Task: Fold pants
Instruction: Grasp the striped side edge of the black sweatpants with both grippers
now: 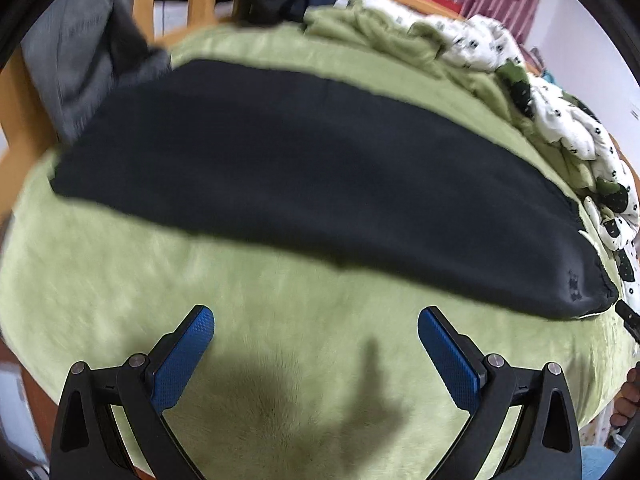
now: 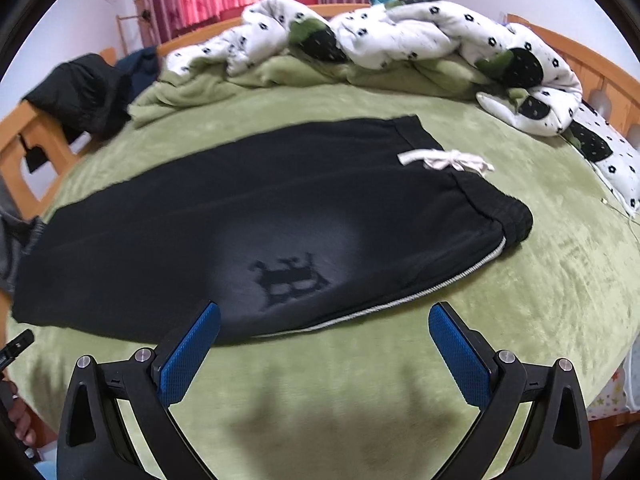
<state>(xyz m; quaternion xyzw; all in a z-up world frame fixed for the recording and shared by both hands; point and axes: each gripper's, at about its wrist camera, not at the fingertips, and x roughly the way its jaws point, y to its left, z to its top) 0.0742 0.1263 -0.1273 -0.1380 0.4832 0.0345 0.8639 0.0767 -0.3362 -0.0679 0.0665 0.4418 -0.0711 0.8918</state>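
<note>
Pants: black pants (image 2: 248,216) were laid flat on the green bed cover (image 2: 540,288), legs stacked one on the other, waistband (image 2: 500,208) toward the right, cuffs toward the left.
Drawstring: a white drawstring (image 2: 444,162) was seen lying across the waist end.
Left tongs: the left tongs (image 1: 316,344) were held wide apart over bare cover, just short of the pants' near edge; nothing was gripped.
Right tongs: the right tongs (image 2: 324,340) were spread wide as well, empty, near the hem with the pale piping (image 2: 400,300).
Done: the lengthwise fold was judged complete, one leg over the other.
Left: crosswise folds, cuffs to waist, were judged not yet made; the full length was laid out.
Poor view: the cuff end was blurred in the left wrist view, so its neatness could not be judged.
Surroundings: a patterned quilt (image 2: 400,32) was bunched at the far side of the bed.
</note>
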